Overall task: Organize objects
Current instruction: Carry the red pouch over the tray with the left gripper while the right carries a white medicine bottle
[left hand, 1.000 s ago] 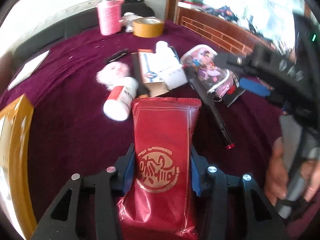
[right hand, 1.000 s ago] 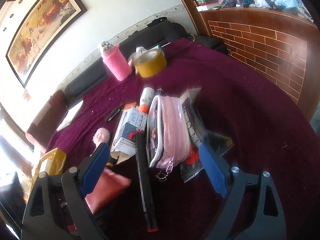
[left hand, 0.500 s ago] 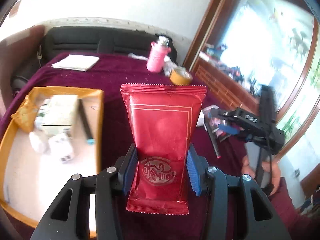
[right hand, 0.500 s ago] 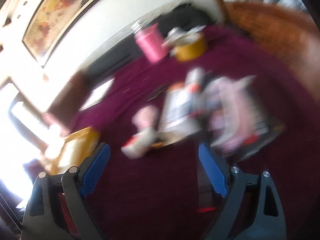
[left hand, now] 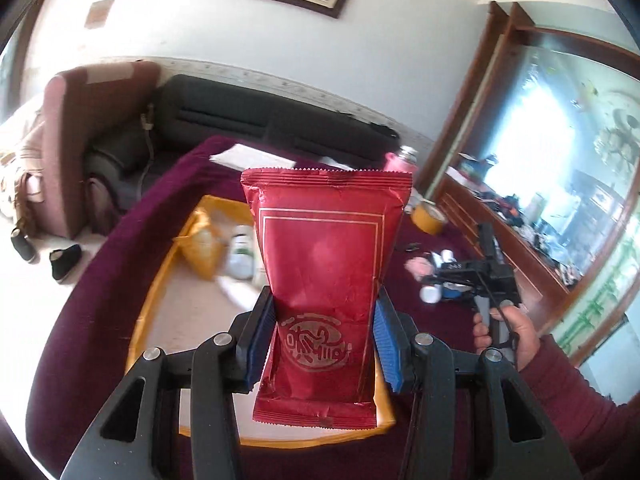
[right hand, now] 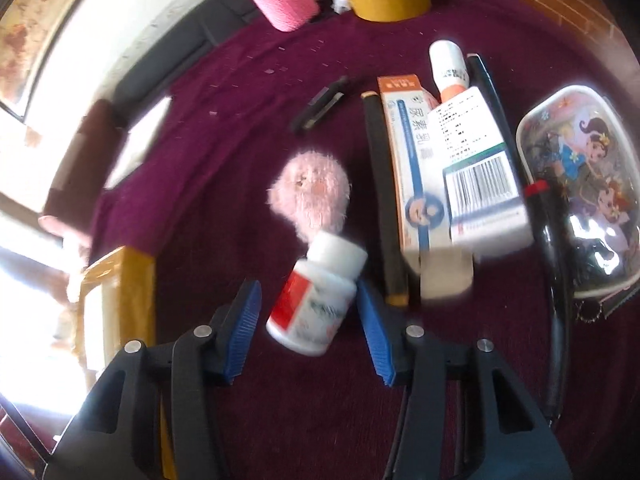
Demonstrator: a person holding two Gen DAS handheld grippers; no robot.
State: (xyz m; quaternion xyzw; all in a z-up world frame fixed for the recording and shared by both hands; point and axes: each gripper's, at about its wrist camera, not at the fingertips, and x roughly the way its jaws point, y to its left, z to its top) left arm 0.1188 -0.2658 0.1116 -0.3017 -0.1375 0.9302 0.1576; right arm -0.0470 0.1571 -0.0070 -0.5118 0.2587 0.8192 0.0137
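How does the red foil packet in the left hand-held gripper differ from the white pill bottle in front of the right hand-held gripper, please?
The red foil packet is flat and crinkled; the white pill bottle is round and rigid. The packet stands upright, clamped in the left hand-held gripper above the yellow tray; the bottle lies tilted on the purple cloth, between the right hand-held gripper pads, whose jaws have just been closing. Both carry red.

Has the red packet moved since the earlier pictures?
Yes. The red packet, clamped in the left gripper, went from the cluttered pile to above the yellow tray.

Barcode on white box [right hand: 480, 172]; gold seal, maybe Chinese chars, on red packet [left hand: 320, 276].
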